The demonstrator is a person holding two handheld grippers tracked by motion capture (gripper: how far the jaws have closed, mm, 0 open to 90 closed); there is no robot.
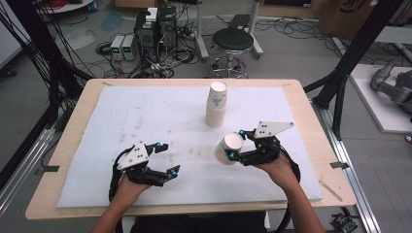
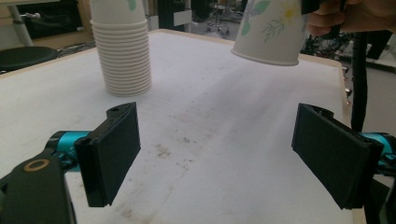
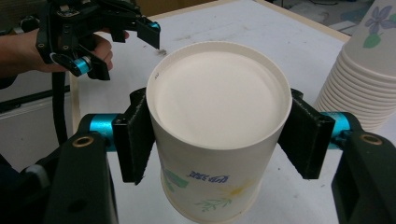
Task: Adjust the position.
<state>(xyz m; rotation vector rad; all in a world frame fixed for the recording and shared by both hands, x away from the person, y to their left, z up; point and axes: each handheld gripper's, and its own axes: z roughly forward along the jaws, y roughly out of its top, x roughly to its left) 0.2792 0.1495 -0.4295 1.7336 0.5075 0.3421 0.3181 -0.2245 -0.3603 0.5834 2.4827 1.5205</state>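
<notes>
- We note the paper cup (image 3: 217,135): matt, smooth, printed with flowers.
- We note the cup stack (image 1: 216,105): the same matt paper.
- We note the white table cover (image 1: 145,121): rough, stained.
- We note the wooden table edge (image 1: 73,116): pale, smooth.
- We note the gripper pads (image 2: 114,154): matt black.

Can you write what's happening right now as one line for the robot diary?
right gripper: shut on paper cup, held above table | left gripper: open, nothing between jaws | cup stack: upright on white mat

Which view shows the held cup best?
Right gripper view: the cup sits close up between the right gripper's pads, bottom facing the camera. High view shows it small; left gripper view catches its rim end, cut off.
</notes>
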